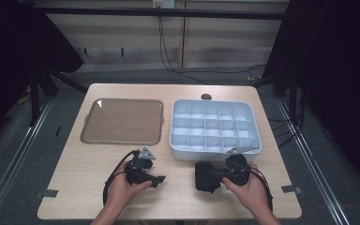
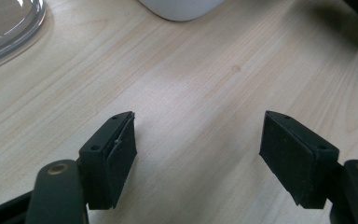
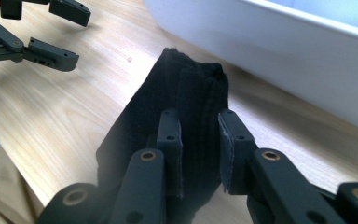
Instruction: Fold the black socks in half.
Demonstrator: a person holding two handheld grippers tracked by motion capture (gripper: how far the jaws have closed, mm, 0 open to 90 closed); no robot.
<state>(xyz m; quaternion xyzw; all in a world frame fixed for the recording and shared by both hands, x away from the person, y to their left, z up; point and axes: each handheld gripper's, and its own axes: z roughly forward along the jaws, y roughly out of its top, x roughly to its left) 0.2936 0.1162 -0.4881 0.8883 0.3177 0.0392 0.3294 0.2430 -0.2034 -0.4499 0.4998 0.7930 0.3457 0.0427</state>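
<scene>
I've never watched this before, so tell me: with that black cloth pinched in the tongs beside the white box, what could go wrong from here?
The right tongs pinch only a fold of the black cloth, so it might slip free. Its loose end hangs toward the table and could snag the white box's rim. The left tongs are open and hold nothing, so they offer no support.

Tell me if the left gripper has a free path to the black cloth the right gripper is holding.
Probably yes. The left gripper is open with nothing between its fingers, and bare table lies between it and the black cloth clamped in the right gripper.
</scene>
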